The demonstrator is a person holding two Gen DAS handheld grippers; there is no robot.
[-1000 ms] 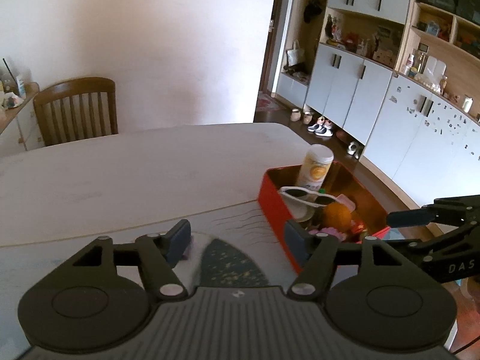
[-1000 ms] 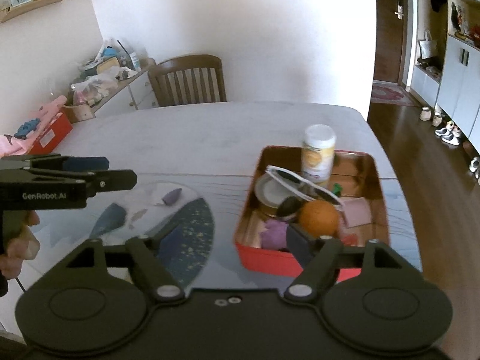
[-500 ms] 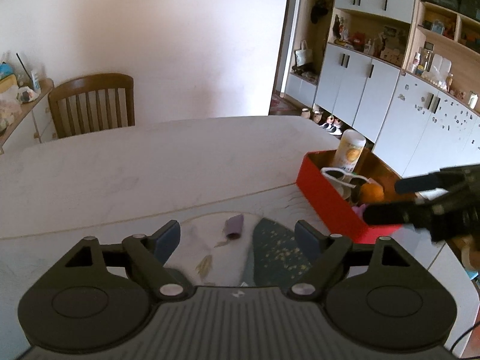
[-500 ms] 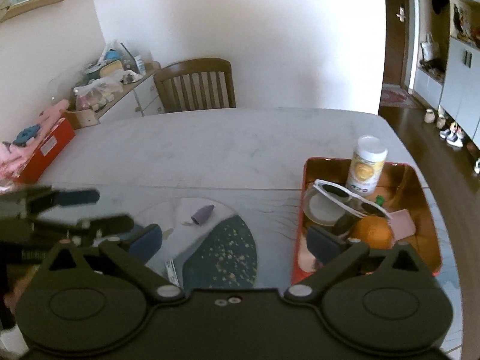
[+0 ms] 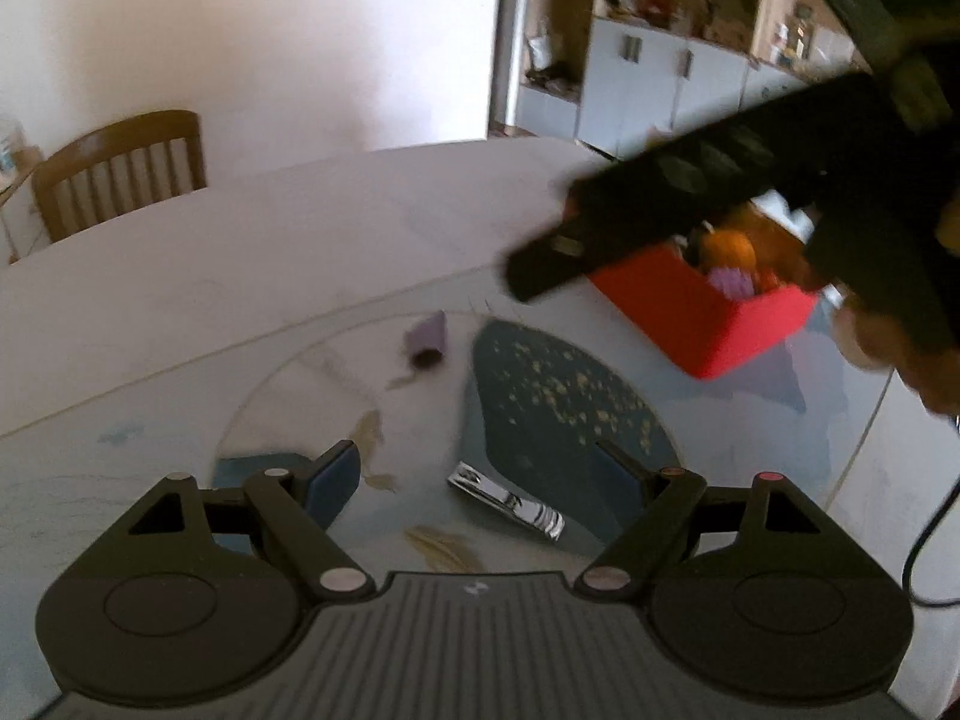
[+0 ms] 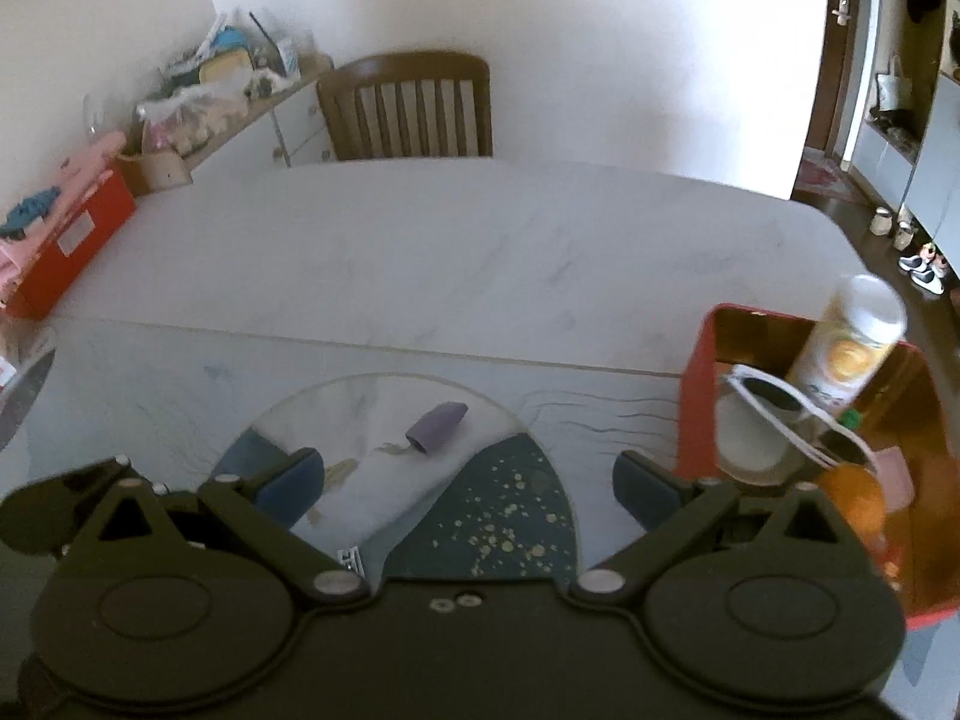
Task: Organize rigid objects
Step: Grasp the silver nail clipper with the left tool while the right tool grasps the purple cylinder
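1. The right gripper (image 5: 540, 276) crossed the left wrist view as a dark blur, hiding part of the red box (image 5: 708, 324).
2. A nail clipper (image 5: 510, 501), shiny metal, lay on the table (image 6: 480, 252) between the left gripper's (image 5: 480, 474) spread, empty jaws.
3. A purple cap (image 6: 436, 425) lay ahead of the right gripper's parted, empty jaws.
4. Sunglasses (image 6: 792, 414), a bottle (image 6: 852, 342) and an orange (image 6: 855, 498) sat in the box.

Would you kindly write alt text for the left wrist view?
The open left gripper hovers just above a shiny nail clipper on a round patterned mat, with a small purple cap farther back. The blurred right gripper crosses in front of a red box.
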